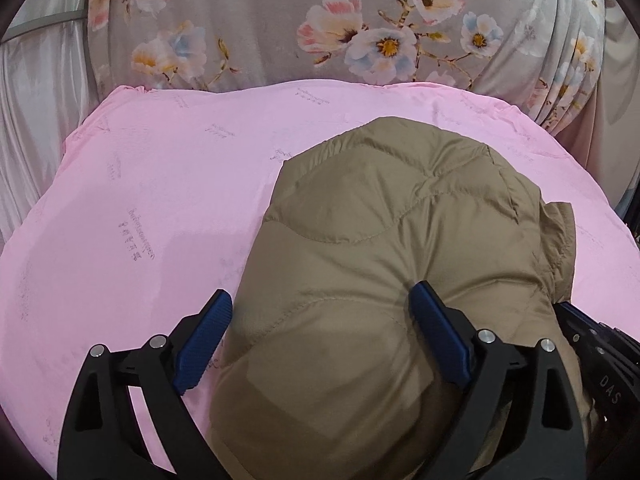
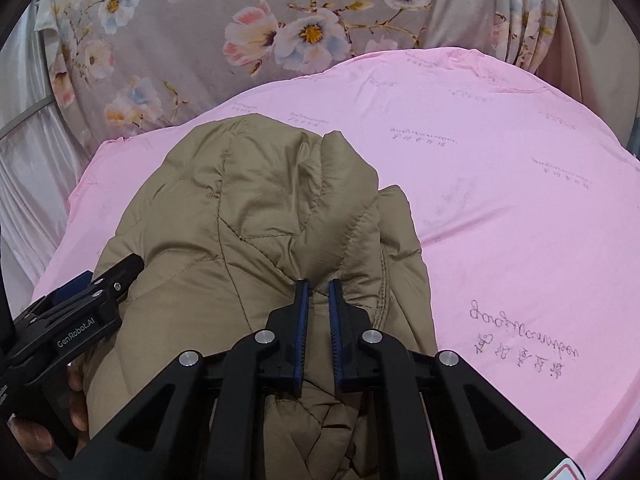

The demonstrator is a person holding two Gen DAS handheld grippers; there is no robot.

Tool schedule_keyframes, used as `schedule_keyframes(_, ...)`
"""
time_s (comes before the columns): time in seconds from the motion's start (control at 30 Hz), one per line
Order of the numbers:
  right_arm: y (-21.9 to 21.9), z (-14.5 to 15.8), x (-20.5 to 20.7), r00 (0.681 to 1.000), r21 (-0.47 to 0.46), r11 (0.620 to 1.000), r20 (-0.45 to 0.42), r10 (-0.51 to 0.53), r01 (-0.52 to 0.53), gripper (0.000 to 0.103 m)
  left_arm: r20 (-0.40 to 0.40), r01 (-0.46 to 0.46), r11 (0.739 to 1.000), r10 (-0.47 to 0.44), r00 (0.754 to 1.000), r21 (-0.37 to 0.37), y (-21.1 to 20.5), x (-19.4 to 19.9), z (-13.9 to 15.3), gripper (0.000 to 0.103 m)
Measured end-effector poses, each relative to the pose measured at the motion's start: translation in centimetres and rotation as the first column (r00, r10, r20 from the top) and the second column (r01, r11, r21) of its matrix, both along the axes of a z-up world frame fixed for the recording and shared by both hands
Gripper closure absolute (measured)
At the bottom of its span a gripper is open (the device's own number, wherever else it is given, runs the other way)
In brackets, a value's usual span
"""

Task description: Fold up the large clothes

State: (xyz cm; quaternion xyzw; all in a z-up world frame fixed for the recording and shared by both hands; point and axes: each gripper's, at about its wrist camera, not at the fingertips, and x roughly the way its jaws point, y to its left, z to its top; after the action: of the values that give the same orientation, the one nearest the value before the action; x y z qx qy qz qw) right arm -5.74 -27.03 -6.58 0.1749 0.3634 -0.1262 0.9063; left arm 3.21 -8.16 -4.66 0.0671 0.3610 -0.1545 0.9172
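Note:
A khaki quilted puffer jacket (image 1: pixel 380 208) lies bunched on a pink sheet (image 1: pixel 160 200). My left gripper (image 1: pixel 320 292) stands wide open over the jacket's near left side. Its left finger hangs over the sheet, and its right finger rests against the padded fabric. In the right wrist view the jacket (image 2: pixel 240 200) fills the centre. There my right gripper (image 2: pixel 318 284) is shut on a raised pinch of jacket fabric. The left gripper (image 2: pixel 120 268) shows at the jacket's left edge, with a person's hand (image 2: pixel 76 392) behind it.
The pink sheet (image 2: pixel 500 220) spreads wide to the right of the jacket and to its left. A grey floral cloth (image 1: pixel 280 20) hangs behind the bed. Pale satin drapes (image 1: pixel 32 120) fall at the far left. The right gripper's body (image 1: pixel 592 340) shows at the right edge.

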Motion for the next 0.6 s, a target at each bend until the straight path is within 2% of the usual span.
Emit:
schedule_keyframes(0.2, 0.7, -0.8, -0.1, 1.0, -0.052, 0.999, 0.019, -0.01, 0.011, 0.096, 0.027, -0.004, 1.0, 0.003, 1.0, 0.015, -0.3, -0.1, -0.5, 0.014)
schedule_keyframes(0.6, 0.2, -1.7, -0.1, 0.999, -0.02, 1.0, 0.049, -0.006, 0.007, 0.096, 0.059, -0.013, 1.0, 0.011, 0.998, 0.019, -0.7, -0.1, -1.1, 0.013)
